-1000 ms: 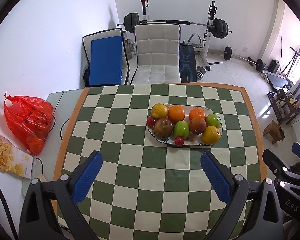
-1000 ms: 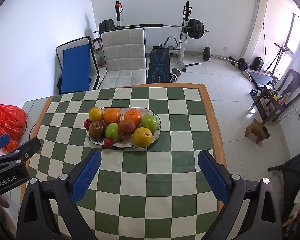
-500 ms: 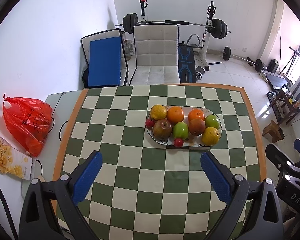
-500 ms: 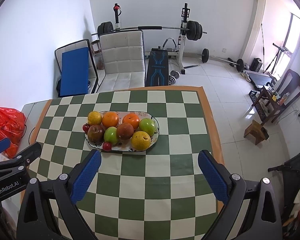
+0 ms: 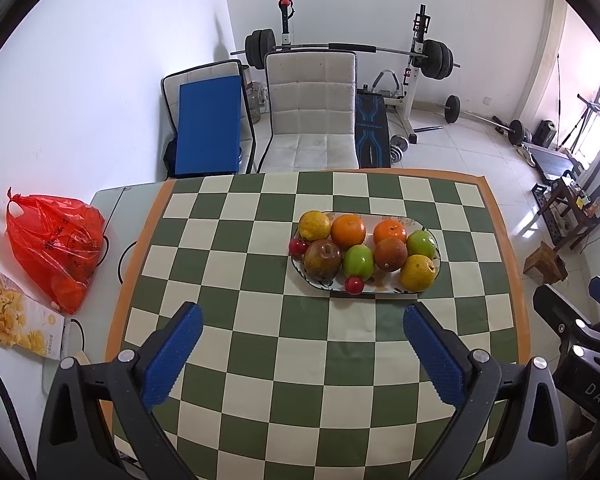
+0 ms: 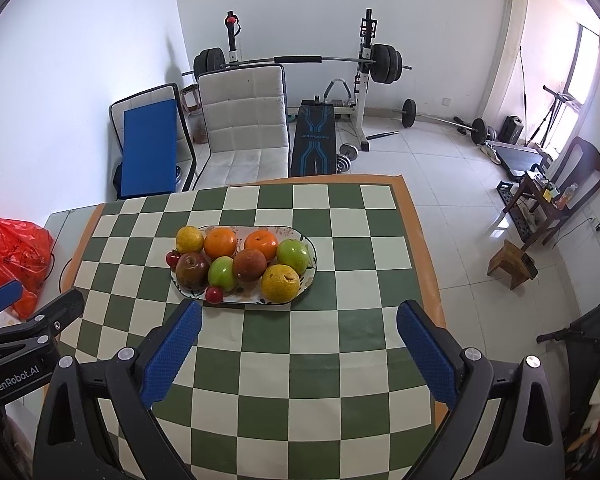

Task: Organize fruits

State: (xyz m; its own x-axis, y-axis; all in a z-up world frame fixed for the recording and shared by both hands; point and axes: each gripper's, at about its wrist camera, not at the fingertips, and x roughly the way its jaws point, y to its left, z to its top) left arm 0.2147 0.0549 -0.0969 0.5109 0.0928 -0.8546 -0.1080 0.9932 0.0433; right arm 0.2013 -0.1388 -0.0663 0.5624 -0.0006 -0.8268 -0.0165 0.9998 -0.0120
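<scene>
An oval patterned plate [image 5: 380, 289] [image 6: 244, 299] sits on the green-and-white checked tablecloth [image 5: 260, 344] and holds several fruits: two oranges [image 5: 348, 231], two green apples [image 5: 358, 261], a dark red apple [image 5: 322, 260], yellow fruits [image 5: 417, 273] and small red tomatoes [image 5: 354, 285]. My left gripper [image 5: 302, 322] hangs open above the cloth, nearer than the plate, with nothing between its blue pads. My right gripper [image 6: 300, 320] is open too, its left pad just in front of the plate's near rim. The fruits [image 6: 220, 242] all lie on the plate.
A red plastic bag [image 5: 54, 246] and a yellow snack packet [image 5: 16, 316] lie on the bare table left of the cloth. A white chair [image 5: 312, 116] stands behind the table, with a blue pad, a weight bench and barbells beyond. The other gripper [image 6: 20, 344] shows at the left edge.
Both grippers have drawn slightly back and up, so the plate looks a bit smaller and farther. Nothing on the plate has moved; both stay open.
</scene>
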